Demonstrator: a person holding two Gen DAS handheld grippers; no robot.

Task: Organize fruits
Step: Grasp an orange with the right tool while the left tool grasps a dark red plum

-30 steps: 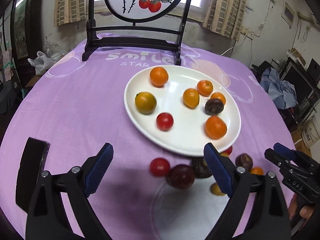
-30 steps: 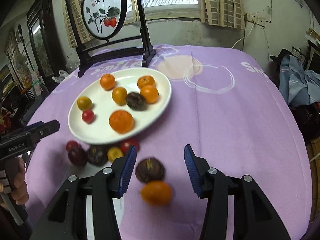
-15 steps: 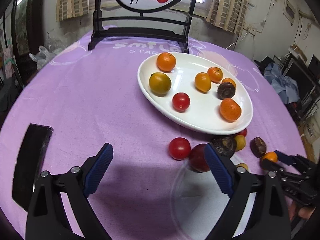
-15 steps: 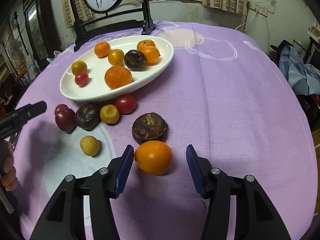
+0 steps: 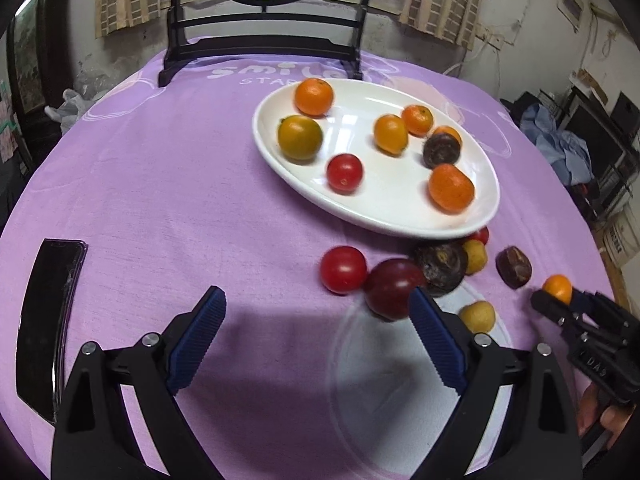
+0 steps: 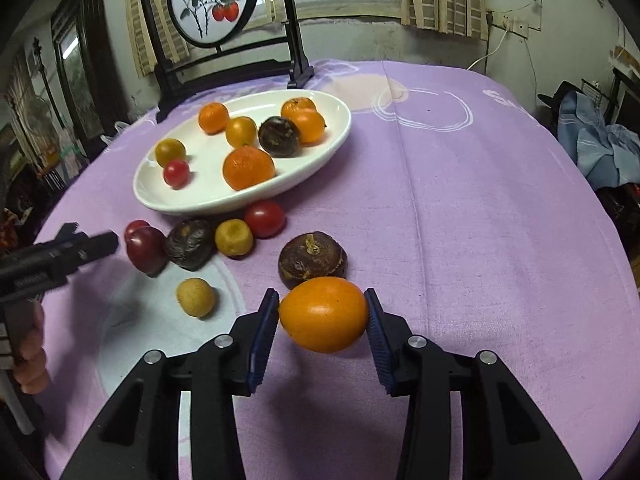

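**Right tongs pinch an orange fruit; left tongs spread over the cloth**

In the right wrist view the right tongs [image 6: 323, 314] are pinching a smooth orange fruit [image 6: 323, 314], both blue pads pressed against its sides, just in front of a brown water chestnut [image 6: 312, 259] on the purple cloth of the bench [image 6: 480, 220]. Only this view shows that grip; from the left wrist camera the right tongs [image 5: 554, 294] sit at the far right edge with just a sliver of the orange fruit [image 5: 557, 287] at their tips.

The left wrist view shows the left tongs [image 5: 316, 334] spread wide with nothing between the pads, low over the cloth. Their right pad is just in front of a dark red plum [image 5: 390, 288], which touches a red tomato [image 5: 343, 269]. A dark phone [image 5: 48, 320], seen only from this side, lies at the left of the bench.

Both views show the white oval plate [image 6: 192, 204] holding eight fruits: oranges, a tomato and one dark chestnut. Loose fruit clusters just beside its near rim, with a small yellow fruit [image 6: 196, 297] lying apart, on a pale patch of the cloth. A framed round panel [image 6: 214, 0] painted with red fruit stands behind the plate.
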